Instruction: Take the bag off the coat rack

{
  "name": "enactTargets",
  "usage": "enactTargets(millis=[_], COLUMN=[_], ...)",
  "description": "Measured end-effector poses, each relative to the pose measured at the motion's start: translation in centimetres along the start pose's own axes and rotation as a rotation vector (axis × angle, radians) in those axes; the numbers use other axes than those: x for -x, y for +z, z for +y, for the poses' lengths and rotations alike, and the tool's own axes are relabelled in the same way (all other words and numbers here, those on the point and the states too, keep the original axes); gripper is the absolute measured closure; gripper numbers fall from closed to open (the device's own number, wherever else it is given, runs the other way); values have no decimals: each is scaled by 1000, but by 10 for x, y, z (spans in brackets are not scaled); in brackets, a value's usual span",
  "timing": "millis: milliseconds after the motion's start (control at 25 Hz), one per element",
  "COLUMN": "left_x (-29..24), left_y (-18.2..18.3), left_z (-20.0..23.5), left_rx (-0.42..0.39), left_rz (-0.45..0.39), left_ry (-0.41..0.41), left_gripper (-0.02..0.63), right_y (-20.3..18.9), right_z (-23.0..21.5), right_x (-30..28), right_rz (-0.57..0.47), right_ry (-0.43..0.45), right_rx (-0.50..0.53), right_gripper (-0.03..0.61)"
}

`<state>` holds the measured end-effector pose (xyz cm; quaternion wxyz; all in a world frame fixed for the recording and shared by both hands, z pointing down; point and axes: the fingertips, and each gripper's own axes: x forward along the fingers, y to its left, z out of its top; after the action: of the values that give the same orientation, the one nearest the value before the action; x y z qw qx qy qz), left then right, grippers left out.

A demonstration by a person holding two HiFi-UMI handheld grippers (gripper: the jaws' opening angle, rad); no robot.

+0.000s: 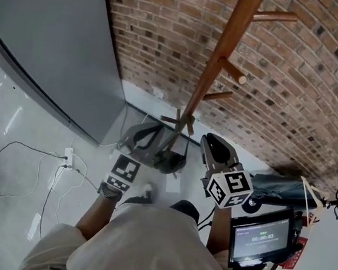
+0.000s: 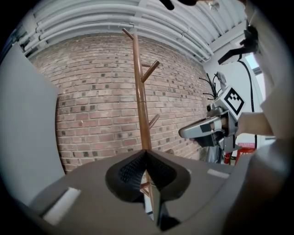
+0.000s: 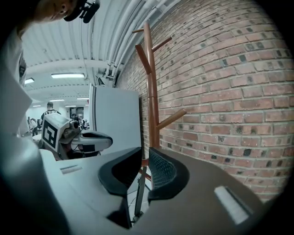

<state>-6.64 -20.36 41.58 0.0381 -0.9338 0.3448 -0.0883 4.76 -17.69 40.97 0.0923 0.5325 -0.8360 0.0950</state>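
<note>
Coat rack [image 1: 218,58] [image 2: 140,92] [image 3: 150,92] stands on the floor [image 1: 34,133] against the brick wall [image 1: 297,86], straight ahead of both grippers. Its foot lies between them in the head view.

Left gripper [image 1: 151,134] [image 2: 146,153]: jaws closed together, empty, apart from the post.

Right gripper [image 1: 213,144] [image 3: 144,156]: jaws narrowly apart, nothing between the pads. The post shows through the gap, beyond it.

Dark bag [image 1: 278,187] with a pale strap lies at the right, behind the right gripper, clear of both jaws.

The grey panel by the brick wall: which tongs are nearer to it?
Left. The left tongs are just right of the grey panel; the right tongs are beyond the coat rack.
</note>
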Motion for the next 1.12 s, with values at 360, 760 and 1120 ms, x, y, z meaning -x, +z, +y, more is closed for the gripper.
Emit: enactTargets(millis=[360,760,1120], left_x=[-19,-36,-51], left_y=[-18,-57,-90], left_z=[-11,-25,-30], left_rx=[41,20,112], left_rz=[70,236,303], left_ry=[-5,74,69], left_gripper=[572,568,528], right_y=[-28,-92,-129], right_z=[-17,-19,-16], right_x=[-14,-51,-80], right_rz=[44,133,218], right_ry=[40,163,251], right_rx=[17,53,18], right_gripper=[507,478,451])
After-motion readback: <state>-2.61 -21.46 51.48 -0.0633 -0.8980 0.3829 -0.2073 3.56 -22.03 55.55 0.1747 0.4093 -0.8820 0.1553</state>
